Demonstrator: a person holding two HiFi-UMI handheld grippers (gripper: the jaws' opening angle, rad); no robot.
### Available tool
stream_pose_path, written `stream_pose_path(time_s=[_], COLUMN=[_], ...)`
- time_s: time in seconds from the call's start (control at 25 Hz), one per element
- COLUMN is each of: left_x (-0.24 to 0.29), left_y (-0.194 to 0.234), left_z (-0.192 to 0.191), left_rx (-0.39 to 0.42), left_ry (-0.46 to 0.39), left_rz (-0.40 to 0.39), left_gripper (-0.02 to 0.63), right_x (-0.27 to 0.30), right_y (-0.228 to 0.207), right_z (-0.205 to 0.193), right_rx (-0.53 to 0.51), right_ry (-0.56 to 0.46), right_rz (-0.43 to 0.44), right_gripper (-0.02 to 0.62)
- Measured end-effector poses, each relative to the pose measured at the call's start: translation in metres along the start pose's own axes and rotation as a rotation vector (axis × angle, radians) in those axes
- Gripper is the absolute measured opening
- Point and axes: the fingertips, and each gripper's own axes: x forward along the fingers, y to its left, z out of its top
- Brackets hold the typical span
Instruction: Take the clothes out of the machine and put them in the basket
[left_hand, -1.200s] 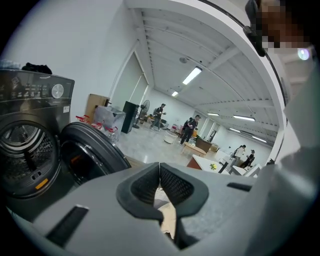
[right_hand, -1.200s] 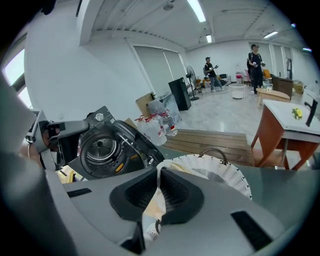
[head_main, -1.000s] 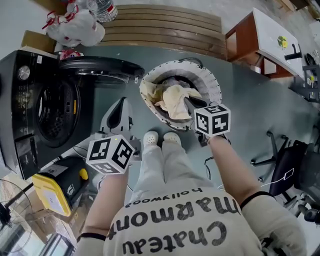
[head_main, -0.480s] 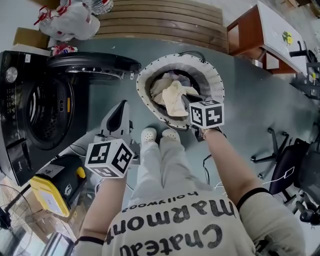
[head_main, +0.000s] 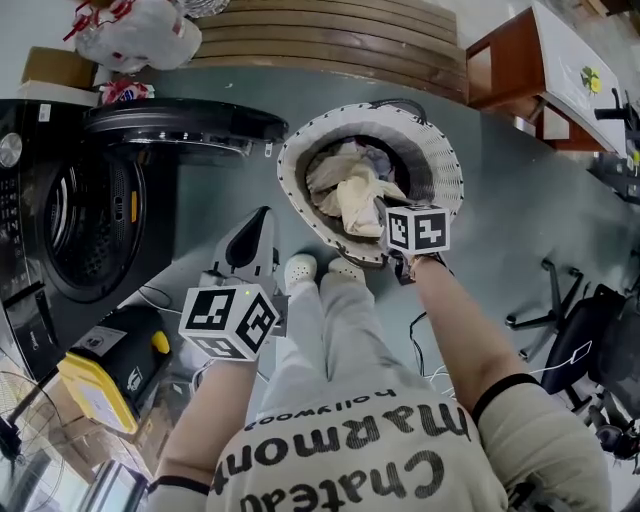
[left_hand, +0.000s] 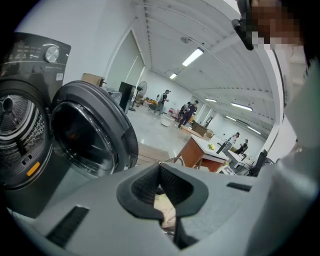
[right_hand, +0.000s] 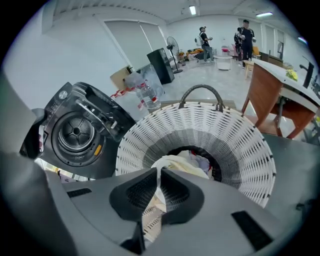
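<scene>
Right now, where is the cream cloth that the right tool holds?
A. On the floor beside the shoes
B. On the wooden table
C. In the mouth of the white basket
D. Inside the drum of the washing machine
C: the right tool is shut on the cream cloth, and the cloth hangs in the mouth of the white basket, away from the washing machine.

The black front-loading machine (head_main: 85, 235) is standing with its round door (head_main: 185, 122) hanging wide open. The white woven basket (head_main: 447, 175) is sitting upright on the floor near it, holding crumpled clothes (head_main: 378, 160). 1 cream garment (head_main: 358, 200) is lying on top, pinched by the right tool (right_hand: 159, 174).
</scene>
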Motion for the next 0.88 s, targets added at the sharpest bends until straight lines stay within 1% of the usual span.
stream_pose_path(time_s=[0.2,0.48,0.64,0.88], left_x=[0.018,0.029,0.038,0.052], left_y=[0.004,0.017,0.028,0.034], left_z=[-0.017,-0.038,-0.057,-0.076], left_rx=[-0.001,0.012,0.006,0.017], left_ry=[0.013,0.017,0.017,0.016], left_rz=[-0.011,-0.006,0.001,-0.013], left_gripper=[0.009,0.009,0.009,0.009], right_x=[0.03,0.068,0.094,0.12], right_y=[-0.018,-0.038,-0.05,-0.065], right_z=[-0.012,-0.029,-0.041,-0.055], right_rx=[0.032,0.041,0.011,0.04], right_ry=[0.021,0.054,0.104,0.109], right_rz=[-0.022,-0.031,-0.042,-0.063], right_gripper=[0.041,0.041,0.041,0.043])
